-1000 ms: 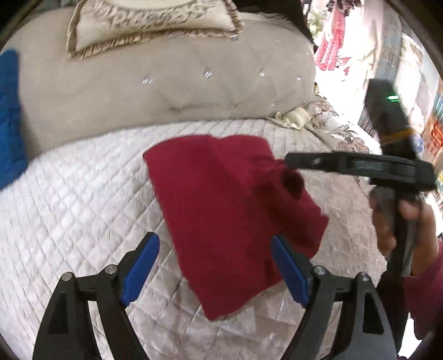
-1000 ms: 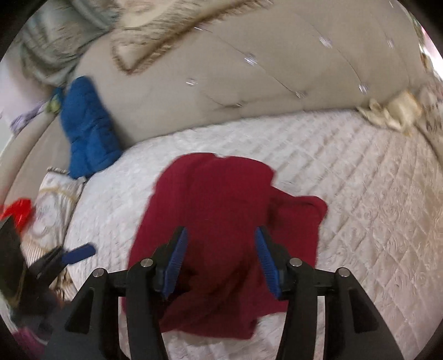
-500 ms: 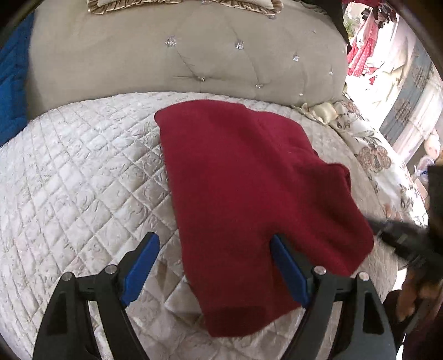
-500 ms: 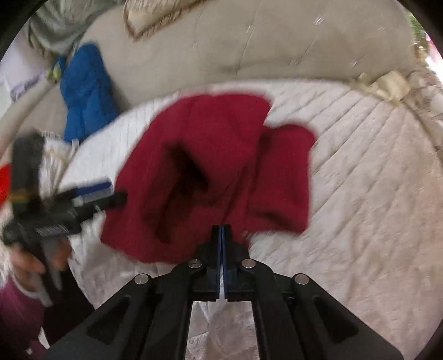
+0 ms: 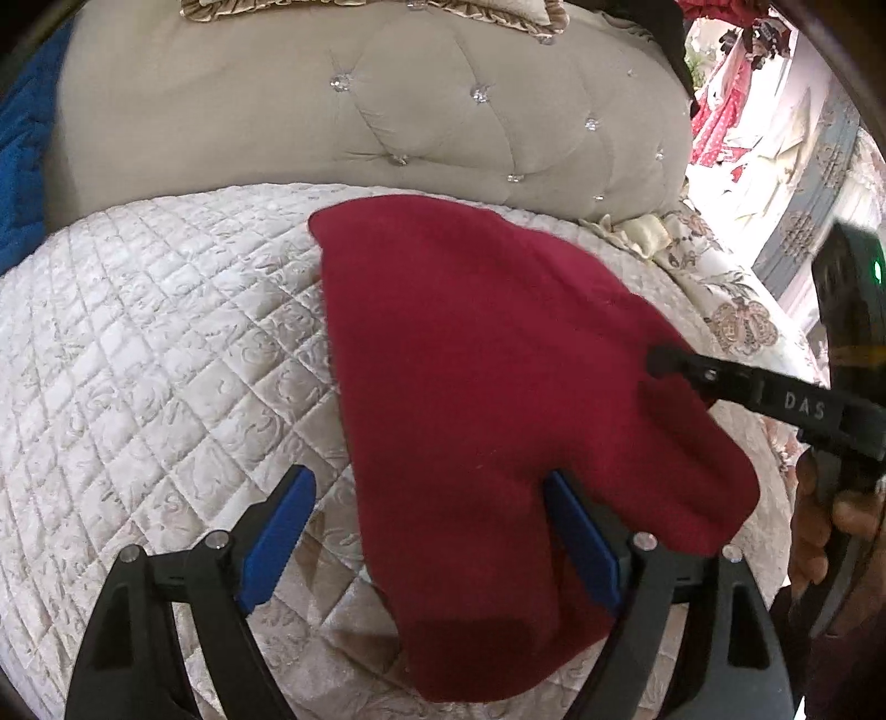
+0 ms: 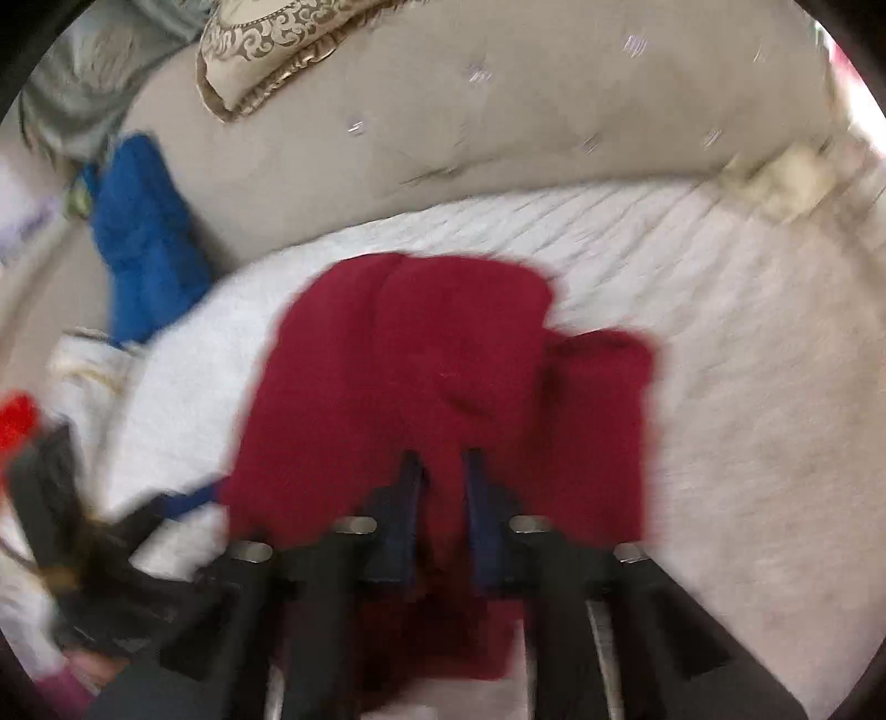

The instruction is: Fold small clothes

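A dark red knit garment lies folded on the white quilted bedspread, with a smaller flap to its right. My left gripper hovers over its near edge. Its jaws are wide and still opening slightly, with the cloth's near left part between them, untouched. In the blurred right wrist view my right gripper has its pads a narrow gap apart, red fabric filling the gap. From the left wrist view the right gripper has its tip on the garment's right side. The left gripper shows blurred at lower left.
A beige tufted headboard curves behind the bed, with a patterned pillow on top. Blue bedding lies at the far left, a cream cloth at the far right. A hand holds the right gripper's handle.
My right gripper closed over the garment, lifted part of it half a second ago, and has since sunk with the cloth lying flatter. The left gripper sank closer to the near edge.
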